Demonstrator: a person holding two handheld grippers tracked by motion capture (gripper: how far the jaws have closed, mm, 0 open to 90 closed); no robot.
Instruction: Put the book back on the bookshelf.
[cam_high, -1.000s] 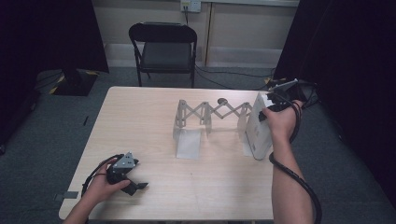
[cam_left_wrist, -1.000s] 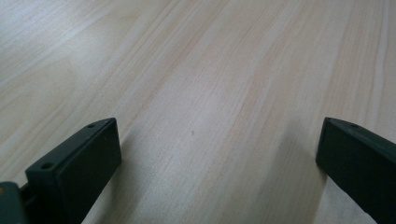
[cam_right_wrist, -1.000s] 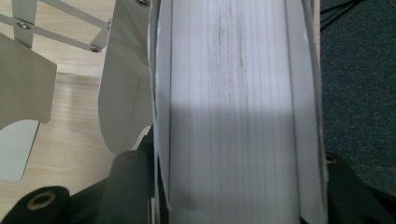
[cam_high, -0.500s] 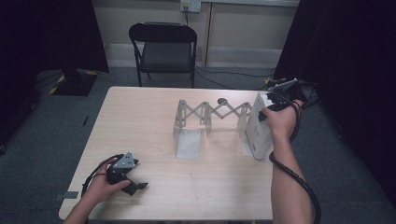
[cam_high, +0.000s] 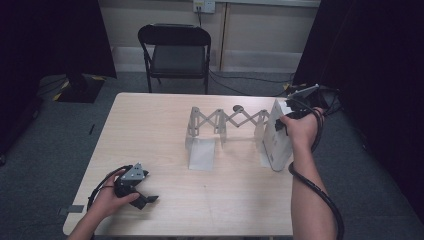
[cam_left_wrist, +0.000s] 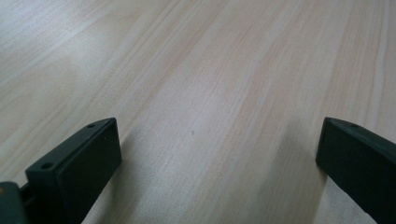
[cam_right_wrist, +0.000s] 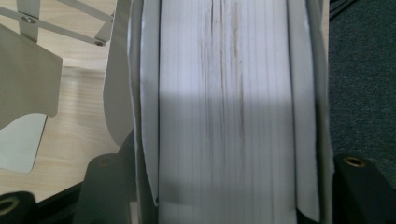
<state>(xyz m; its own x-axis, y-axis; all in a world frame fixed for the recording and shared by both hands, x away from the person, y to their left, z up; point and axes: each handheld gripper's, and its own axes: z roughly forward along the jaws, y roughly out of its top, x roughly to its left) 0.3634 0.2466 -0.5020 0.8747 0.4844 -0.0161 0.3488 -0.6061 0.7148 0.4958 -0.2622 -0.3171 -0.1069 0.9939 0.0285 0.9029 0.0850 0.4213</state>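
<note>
My right gripper (cam_high: 286, 120) jaws just opened, thick white book (cam_high: 276, 135) between them, upright at grey expanding metal bookrack's (cam_high: 227, 122) right end. Left gripper (cam_high: 142, 196) wide, empty, on pale wooden table (cam_high: 150, 130).
</note>
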